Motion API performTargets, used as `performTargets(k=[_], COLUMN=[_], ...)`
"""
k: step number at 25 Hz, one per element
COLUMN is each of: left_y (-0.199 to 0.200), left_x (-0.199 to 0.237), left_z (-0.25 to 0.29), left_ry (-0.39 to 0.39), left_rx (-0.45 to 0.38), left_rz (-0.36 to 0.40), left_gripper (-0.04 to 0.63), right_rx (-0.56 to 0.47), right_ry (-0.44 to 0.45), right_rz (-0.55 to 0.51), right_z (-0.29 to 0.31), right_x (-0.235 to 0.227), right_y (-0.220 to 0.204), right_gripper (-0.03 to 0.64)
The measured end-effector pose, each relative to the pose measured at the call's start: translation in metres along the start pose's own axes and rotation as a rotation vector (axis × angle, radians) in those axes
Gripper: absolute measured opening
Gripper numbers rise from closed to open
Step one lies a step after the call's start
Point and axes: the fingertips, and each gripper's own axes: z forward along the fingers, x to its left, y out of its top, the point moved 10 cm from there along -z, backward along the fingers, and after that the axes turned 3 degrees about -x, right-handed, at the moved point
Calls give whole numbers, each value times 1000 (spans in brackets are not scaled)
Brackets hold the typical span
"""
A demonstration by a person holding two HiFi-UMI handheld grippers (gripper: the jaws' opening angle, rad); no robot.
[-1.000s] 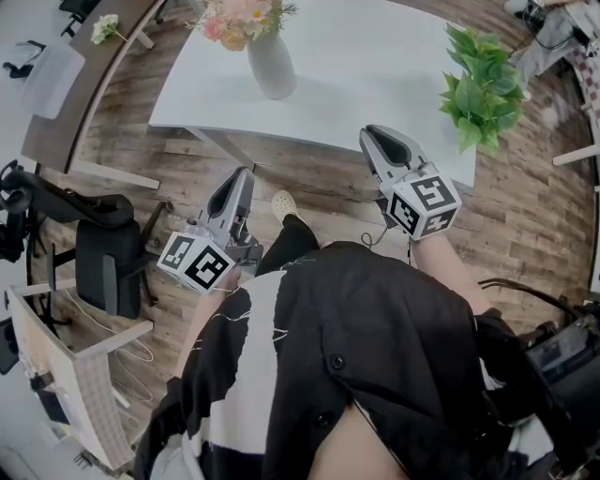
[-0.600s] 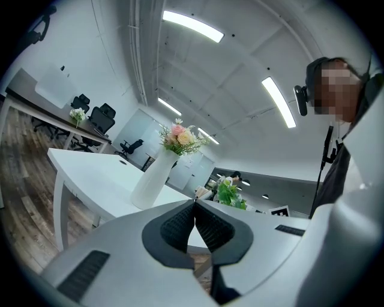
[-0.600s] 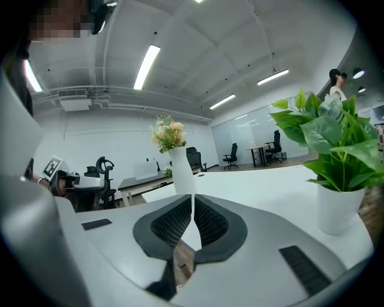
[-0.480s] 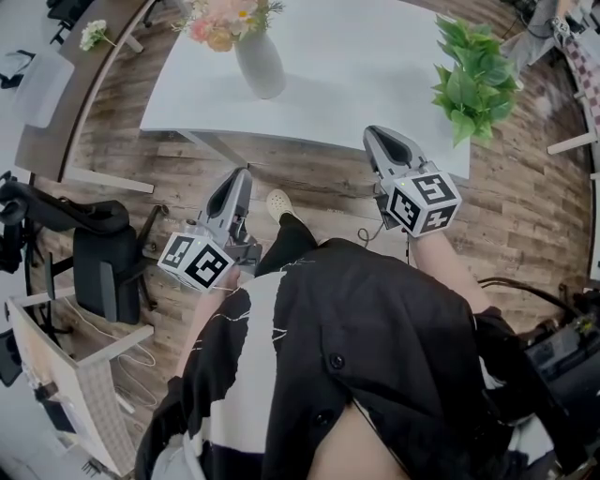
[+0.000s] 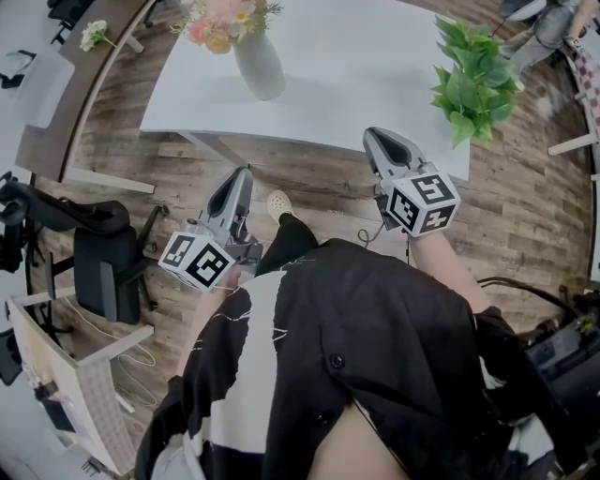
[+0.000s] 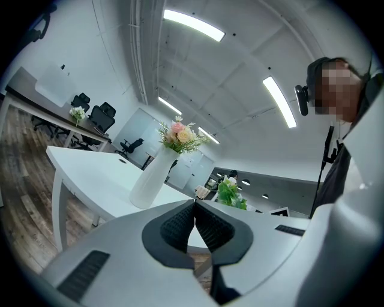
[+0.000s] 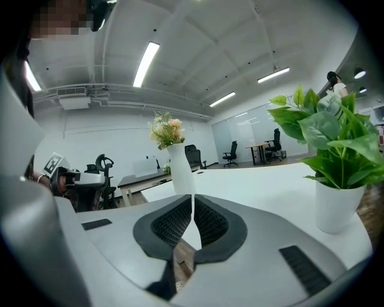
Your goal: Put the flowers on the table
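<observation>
Both claws, left claw (image 5: 247, 172) and right claw (image 5: 371, 133), are clenched on nothing, just off the counter's (image 5: 356, 66) near edge. Flowers (image 5: 225, 21) sit upright in a white vase (image 5: 261, 64) by its near-left corner, potted plant (image 5: 469, 84) near-right. Looks pretty much done to me.

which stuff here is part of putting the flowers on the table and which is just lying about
Job: flowers, white vase, white table, left hand-held gripper, right hand-held gripper, both shut.
Lying about: potted plant, office chair, small flower bunch on side desk.
</observation>
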Motion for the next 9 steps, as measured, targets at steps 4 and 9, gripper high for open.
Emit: performTargets(k=[4, 9], left_y=[1, 2], left_x=[0, 1], left_z=[1, 3], left_ry=[0, 2], left_rx=[-2, -3], left_rz=[-2, -2], left_gripper=[14, 14], right_rx=[7, 19], right_ry=[-1, 6], right_rz=[-1, -22], right_z=[0, 2], right_x=[-1, 1], right_y=[0, 0], right_gripper=[28, 28])
